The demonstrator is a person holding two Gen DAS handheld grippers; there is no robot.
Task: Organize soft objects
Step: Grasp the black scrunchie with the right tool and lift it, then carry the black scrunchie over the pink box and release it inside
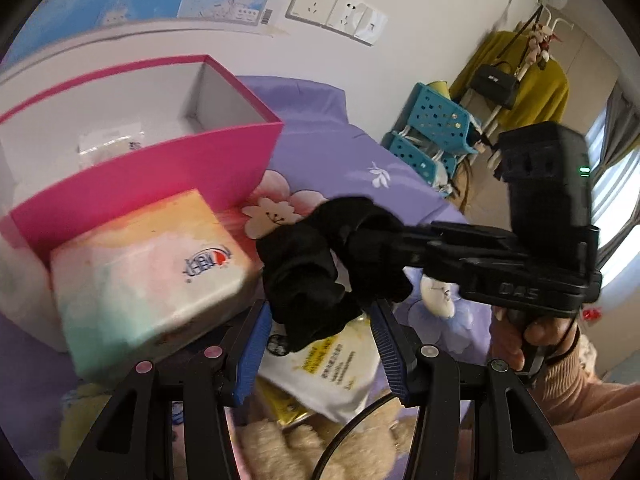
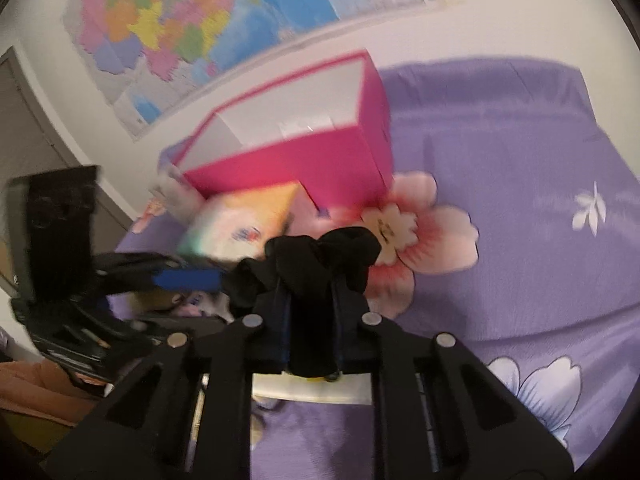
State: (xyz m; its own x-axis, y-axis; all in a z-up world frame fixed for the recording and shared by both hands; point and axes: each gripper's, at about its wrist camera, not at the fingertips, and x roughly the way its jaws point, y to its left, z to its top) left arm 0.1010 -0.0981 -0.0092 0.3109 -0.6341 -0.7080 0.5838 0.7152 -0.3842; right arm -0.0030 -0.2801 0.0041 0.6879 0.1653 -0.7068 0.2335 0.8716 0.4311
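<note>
A black fabric bundle (image 2: 316, 276), bunched like a sock or scrunchie, is pinched between the narrowed jaws of the right gripper (image 2: 312, 292) and held in the air above the purple floral bedspread (image 2: 520, 184). Its loose end pokes forward past the fingertips, so its long axis runs roughly along the fingers. In the left wrist view the same bundle (image 1: 316, 264) hangs just ahead of the left gripper (image 1: 320, 320), whose blue-padded jaws stand wide and hold nothing.

Beyond the cloth, toward the wall-side edge of the bed, sits an open pink box (image 1: 168, 160) with a white interior and a small clear packet on its floor. A pastel tissue pack (image 1: 148, 268) leans against the box's near wall, between box and grippers. Below the left gripper lie a white wipes pack (image 1: 340, 376) and a beige plush toy (image 1: 280, 452).

The box lies ahead and left of the loaded right gripper, so that hand looks the likelier to carry the cloth over the tissue pack and the box's near wall, dropping it inside.
</note>
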